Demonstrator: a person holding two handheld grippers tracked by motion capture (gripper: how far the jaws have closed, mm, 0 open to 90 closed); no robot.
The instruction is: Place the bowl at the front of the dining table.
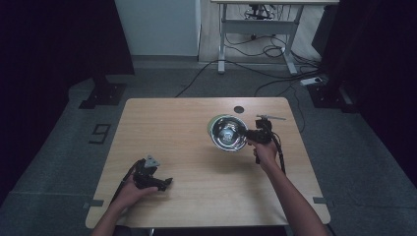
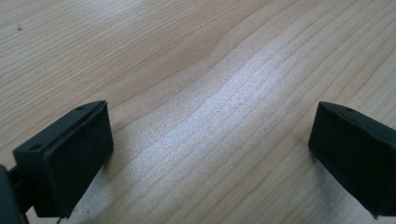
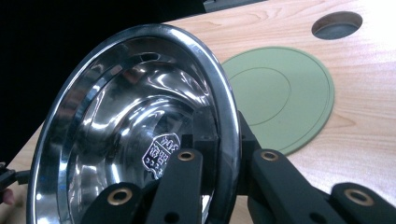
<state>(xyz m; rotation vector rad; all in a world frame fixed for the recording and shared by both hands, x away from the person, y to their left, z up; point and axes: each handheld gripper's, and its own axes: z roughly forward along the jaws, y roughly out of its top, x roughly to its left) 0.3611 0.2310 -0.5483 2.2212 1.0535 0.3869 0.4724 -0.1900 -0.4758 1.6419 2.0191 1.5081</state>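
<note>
Bowl [image 3: 126, 140], round polished steel, rim clamped in right gripper [image 3: 224, 172] jaws above flat green disc mat [image 3: 285, 93]; left gripper [image 2: 210, 154] jaws spread on wood-grain worktop [image 2: 196, 70].

A light wooden bench [image 1: 162, 123] stands on grey carpet [image 1: 59, 147], with dark curtains [image 1: 49, 39] at both sides, a pale wall panel [image 1: 157, 27] behind, and a white-legged desk [image 1: 260, 34] over tangled cables [image 1: 265, 49].

Shiny steel bowl [image 3: 140, 140], tilted on edge, rim clamped, above green round mat [image 3: 285, 93]
</note>
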